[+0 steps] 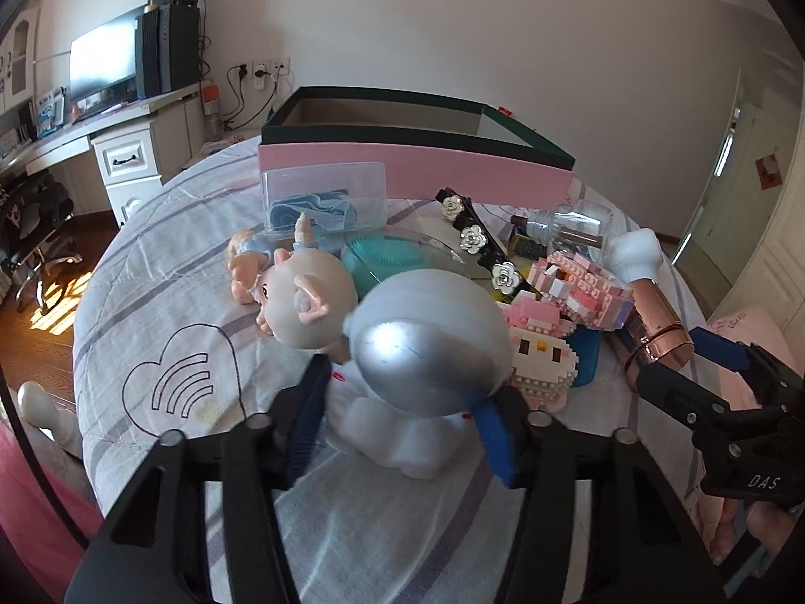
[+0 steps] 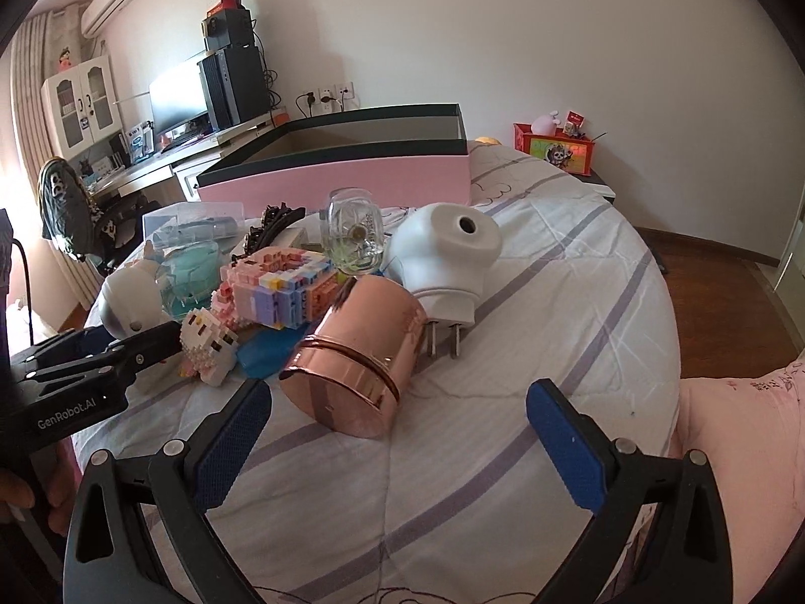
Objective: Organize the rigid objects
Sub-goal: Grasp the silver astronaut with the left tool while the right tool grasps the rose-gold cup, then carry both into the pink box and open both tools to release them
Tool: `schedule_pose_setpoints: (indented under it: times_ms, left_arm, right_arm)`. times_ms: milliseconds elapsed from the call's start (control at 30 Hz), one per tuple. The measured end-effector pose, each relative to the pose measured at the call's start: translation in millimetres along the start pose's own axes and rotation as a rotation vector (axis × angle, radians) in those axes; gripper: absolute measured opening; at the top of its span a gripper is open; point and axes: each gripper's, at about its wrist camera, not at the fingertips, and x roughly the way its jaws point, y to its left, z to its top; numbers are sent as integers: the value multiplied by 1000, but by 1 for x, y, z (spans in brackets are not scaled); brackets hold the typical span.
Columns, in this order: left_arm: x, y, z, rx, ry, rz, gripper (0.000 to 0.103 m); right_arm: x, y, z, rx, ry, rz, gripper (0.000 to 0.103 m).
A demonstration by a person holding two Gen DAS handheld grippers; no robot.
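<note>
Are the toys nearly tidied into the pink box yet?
Not nearly. Done: nothing shows inside the pink box, though its floor is hidden. In hand: the left tongs grip the astronaut toy; the right tongs stand open by the copper can. Left: brick models, glass jar, white plug and more lie on the bed.

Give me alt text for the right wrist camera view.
The right gripper, jaws wide open, hovers just short of a rose-gold canister lying on its side on a striped bedspread. Behind it sit a white plug-in device, brick-built toys and an open pink box.
</note>
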Motion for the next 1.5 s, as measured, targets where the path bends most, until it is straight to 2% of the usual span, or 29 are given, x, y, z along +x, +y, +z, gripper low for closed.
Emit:
schedule_pose_setpoints:
  times_ms: [67,100,133,200,367,400,433,833,1000,1133,1233,1367,1500]
  left_arm:
    - [-3,-3,-2,27,-8,10,54]
    - [-5,-3,-2,28,-10,10,54]
    - [-7,-3,-3,26,-12,5,54]
    - [-11,-1,-4,24,-11,-2,54]
    - [-22,3,-6,26,-20,-15,54]
    - [-22,3,-3,29,-24,-15,54]
    - [-25,3,-2,31,-31,-19,54]
    - [-47,-5,20,59,-91,-75,53]
    - [-52,-5,54,61,-124,-102,54]
    - [-49,-7,94,89,-174,-75,54]
    - [-36,-4,125,102,-183,-43,54]
    - [-3,4,166,101,-158,-6,54]
    - [43,17,197,85,-90,28,54]
  right_arm:
    - [2,2,2,-11,-5,7,101]
    - [4,3,4,-15,-6,6,97]
    - [7,3,6,-15,0,9,86]
    - [14,0,7,-4,17,46,72]
    - [22,5,8,-31,32,57,62]
    - [21,5,8,-35,29,61,58]
    - [20,5,8,-35,26,68,50]
    - [-12,16,21,-65,-49,102,49]
    - [-26,25,54,-110,-118,119,49]
    - [-26,33,96,-152,-165,131,49]
    - [-13,36,129,-172,-172,139,49]
    - [22,36,170,-160,-134,147,49]
    - [65,37,199,-143,-75,149,49]
